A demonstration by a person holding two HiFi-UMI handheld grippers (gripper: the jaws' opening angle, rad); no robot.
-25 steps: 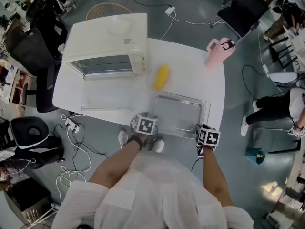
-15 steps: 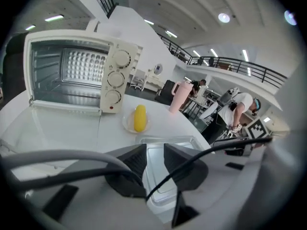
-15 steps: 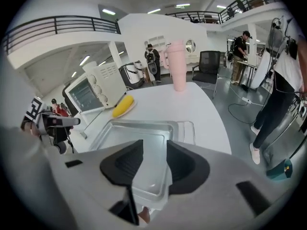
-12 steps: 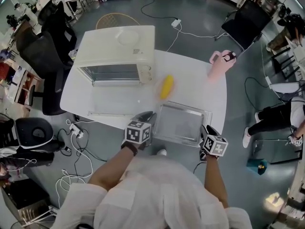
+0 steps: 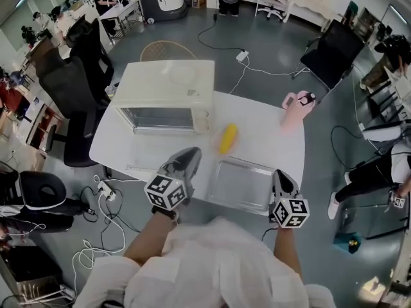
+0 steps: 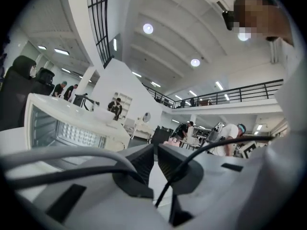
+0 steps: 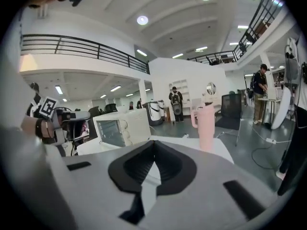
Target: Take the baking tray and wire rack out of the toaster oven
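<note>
My left tool (image 5: 190,153) hangs above the near edge of the desk (image 5: 257,143), lower left of centre in the head view. Its jaws have just been closing and stand almost together, with only a slit between them and nothing in it. My right tool (image 5: 280,174), lower right, has also just closed, pads meeting and empty.

Between the two tools in the picture lies the baking tray (image 5: 241,183). It sits flat on the desk by the near edge, its long axis running left to right and dipping slightly toward the right.

Just past its far left corner lies a yellow oblong thing (image 5: 228,138), between the tray and the cream toaster oven (image 5: 170,88) at upper left. The oven's front faces me. A pink cup (image 5: 290,114) stands near the desk's far right corner.

Black chairs (image 5: 70,85) crowd the left edge of the frame.

Only the head view shows the tray. The left tool (image 6: 156,150) in its own view has the oven (image 6: 72,128) at its left. The right tool (image 7: 153,145) in its own view has the oven's glass front (image 7: 117,128) and the cup (image 7: 206,126) upright.
</note>
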